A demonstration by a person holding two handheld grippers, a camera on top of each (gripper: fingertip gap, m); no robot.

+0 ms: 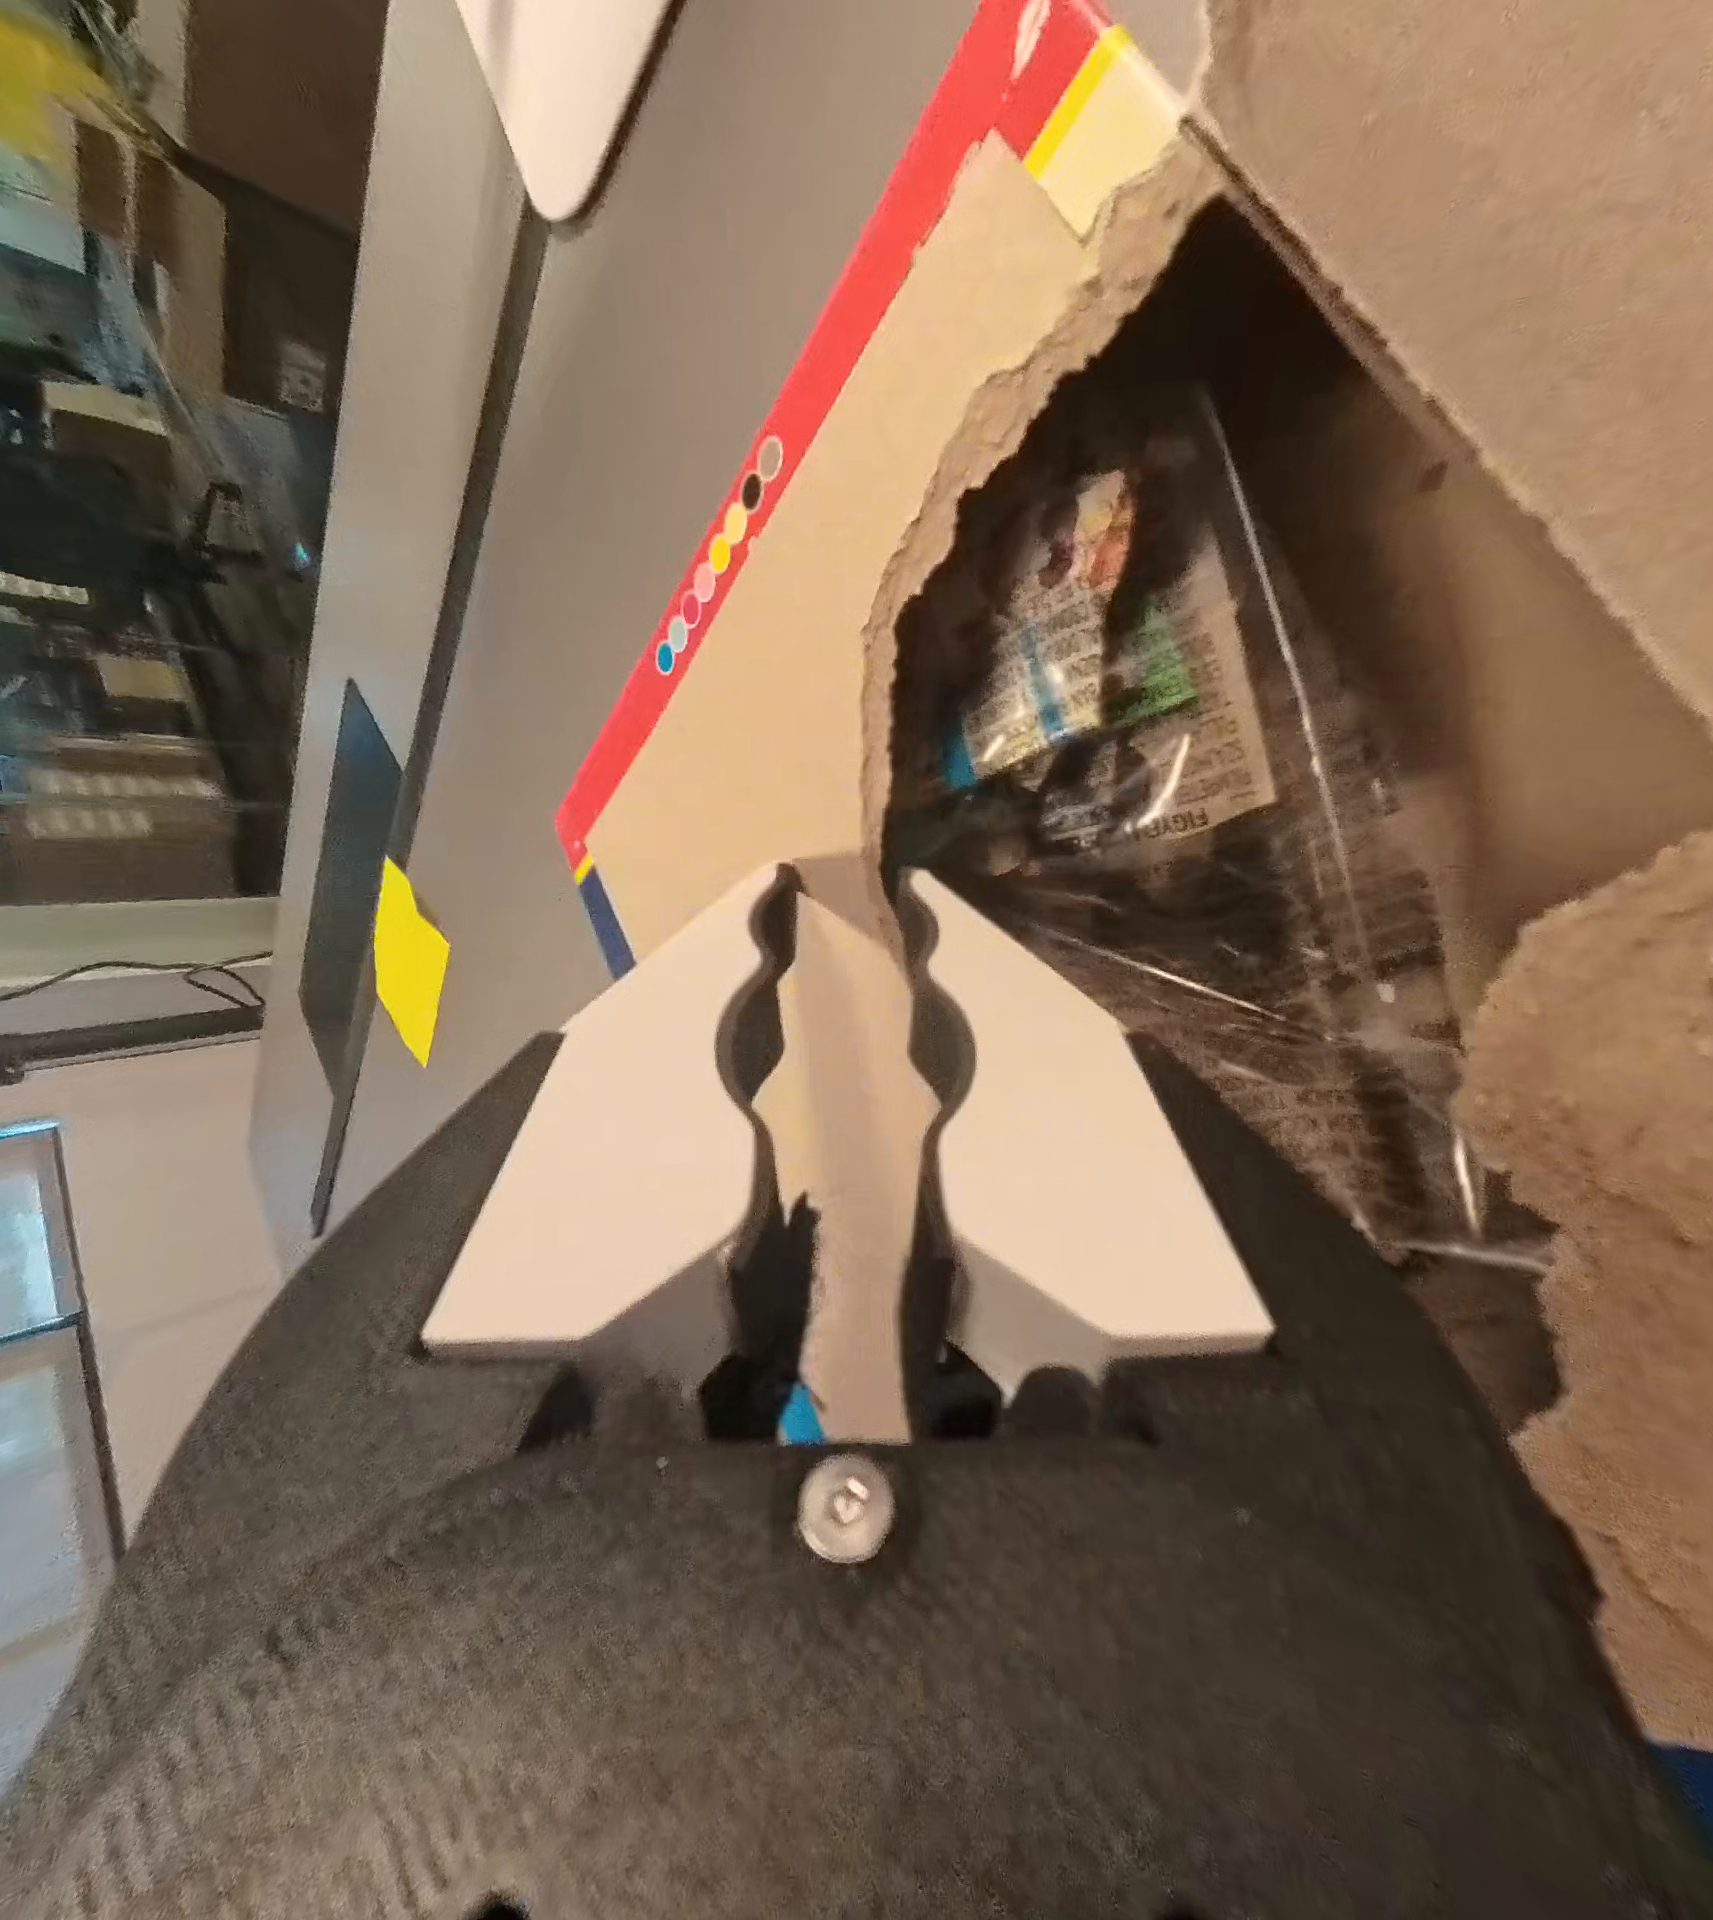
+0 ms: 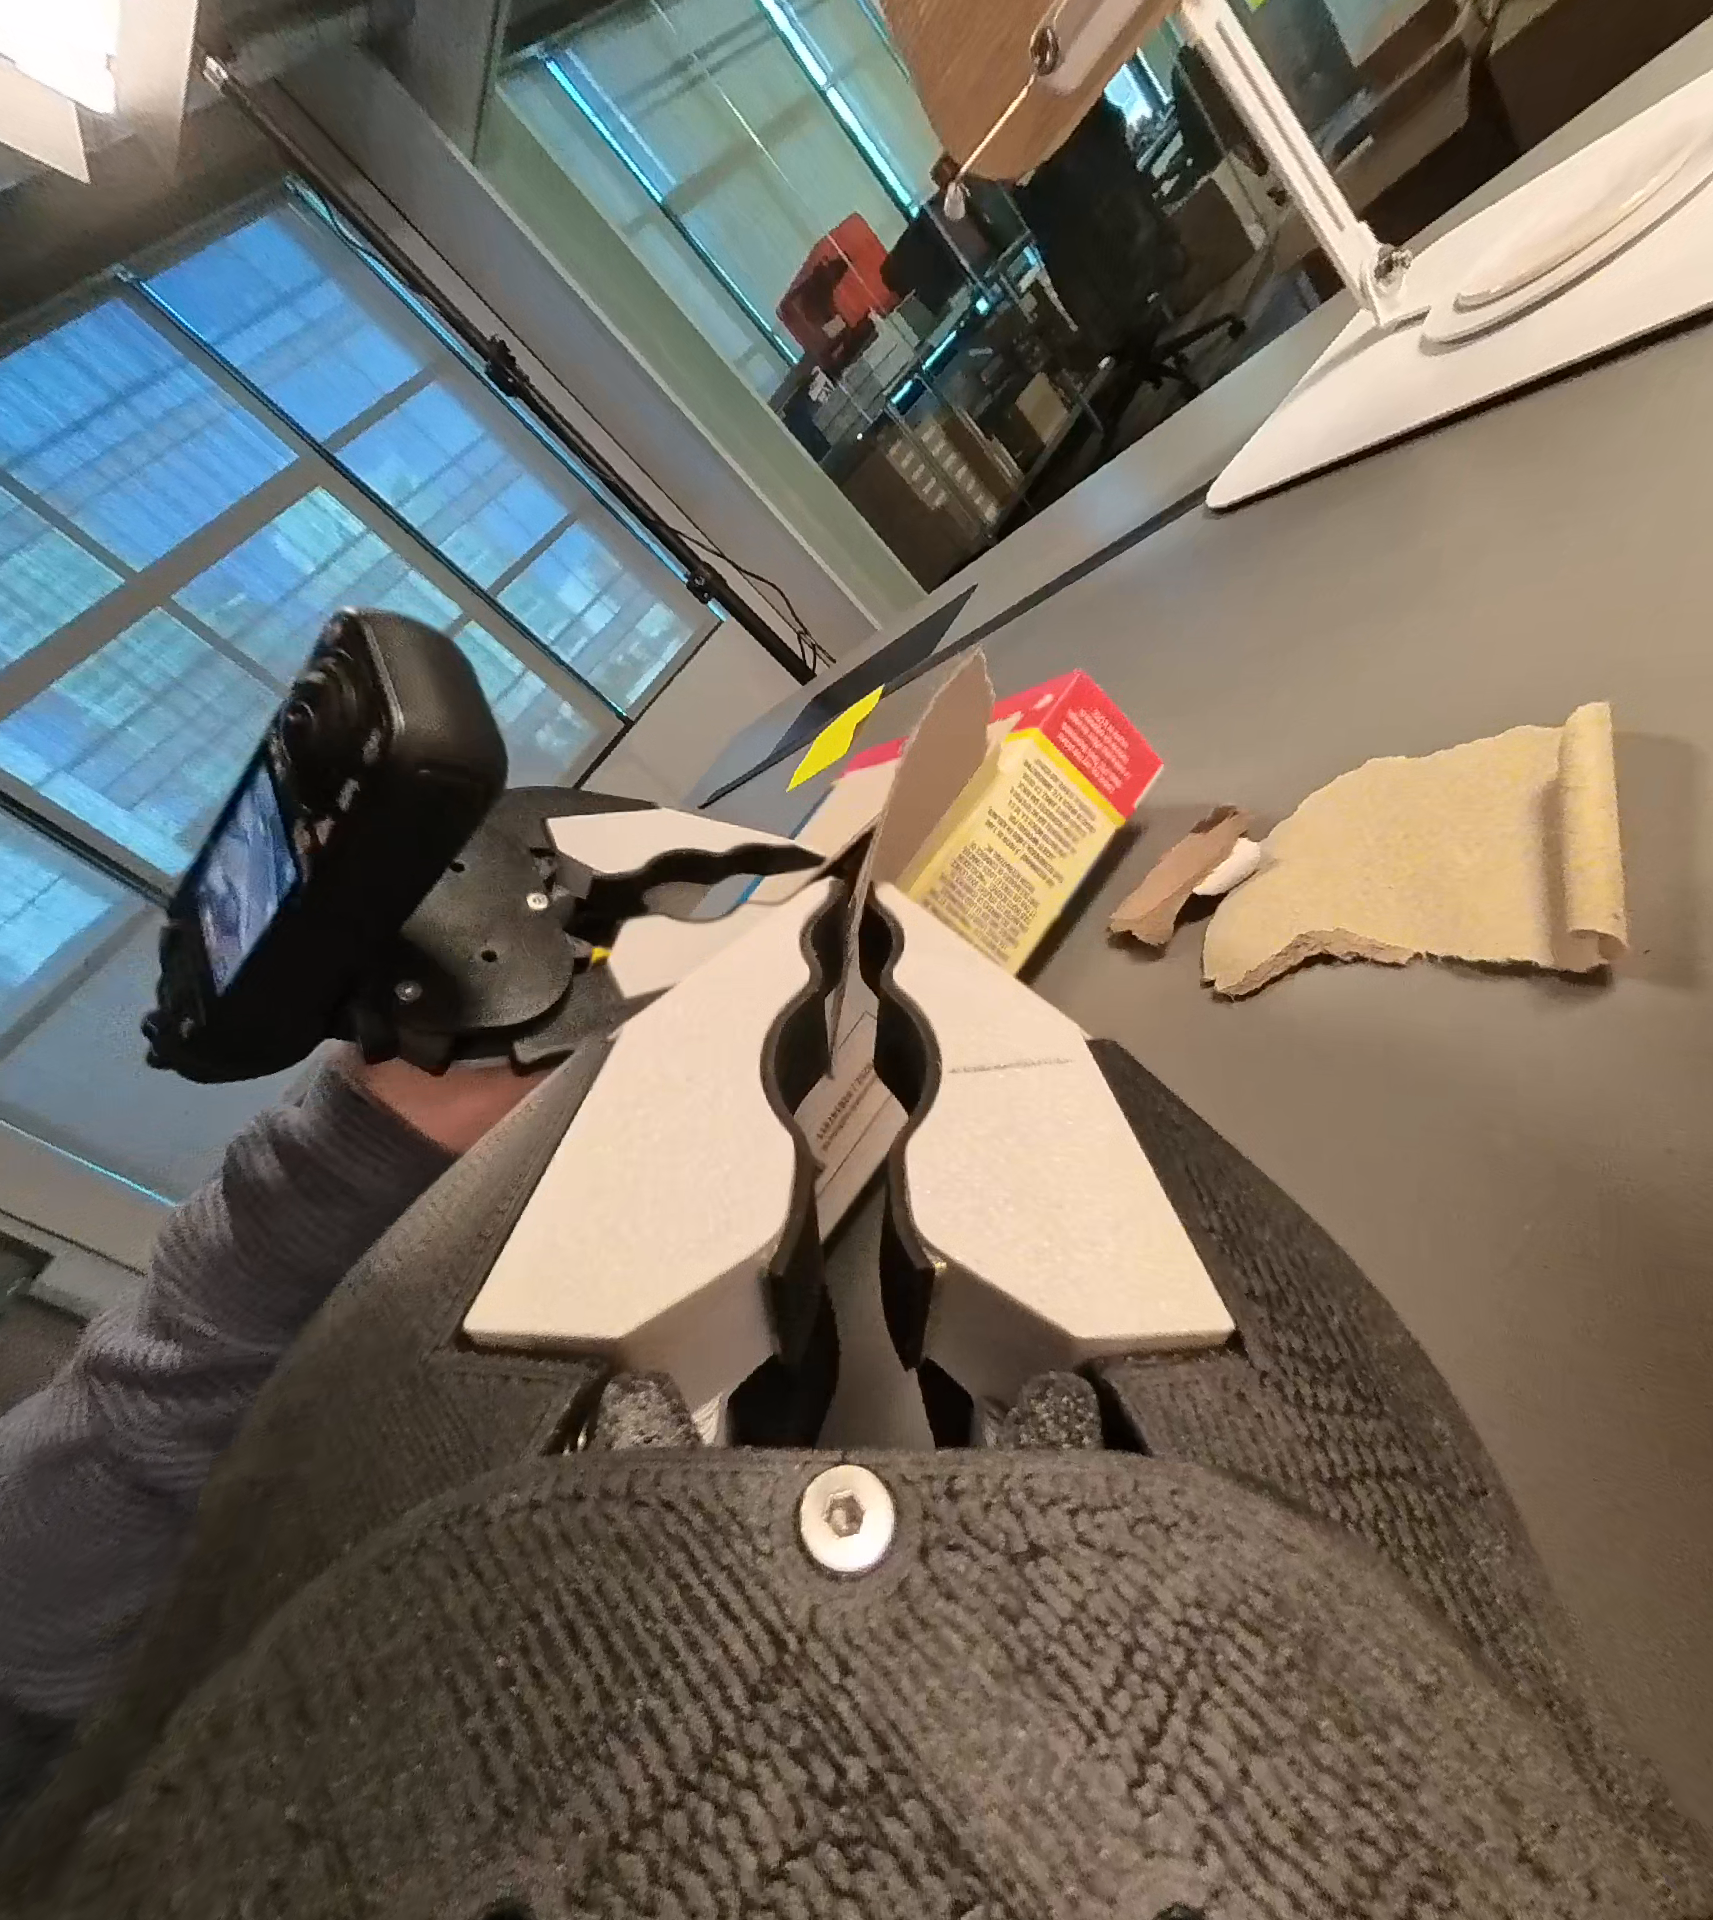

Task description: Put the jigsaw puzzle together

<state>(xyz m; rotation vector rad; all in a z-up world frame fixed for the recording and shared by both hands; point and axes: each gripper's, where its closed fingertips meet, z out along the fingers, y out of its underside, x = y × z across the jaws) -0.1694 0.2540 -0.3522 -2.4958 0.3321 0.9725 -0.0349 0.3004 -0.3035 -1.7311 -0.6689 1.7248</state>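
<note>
Cardboard box (image 2: pixel 1028 831), red and yellow with a torn wall, lies on the grey table (image 2: pixel 1454 1143). Left gripper (image 1: pixel 847 883) and right gripper (image 2: pixel 857 914) each clamp its ragged flap. Torn cardboard scraps (image 2: pixel 1413 852) lie to the right.

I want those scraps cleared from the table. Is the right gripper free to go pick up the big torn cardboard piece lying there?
Probably not yet: the right gripper is shut on a flap of the box. The torn cardboard piece lies unobstructed on the table.
</note>
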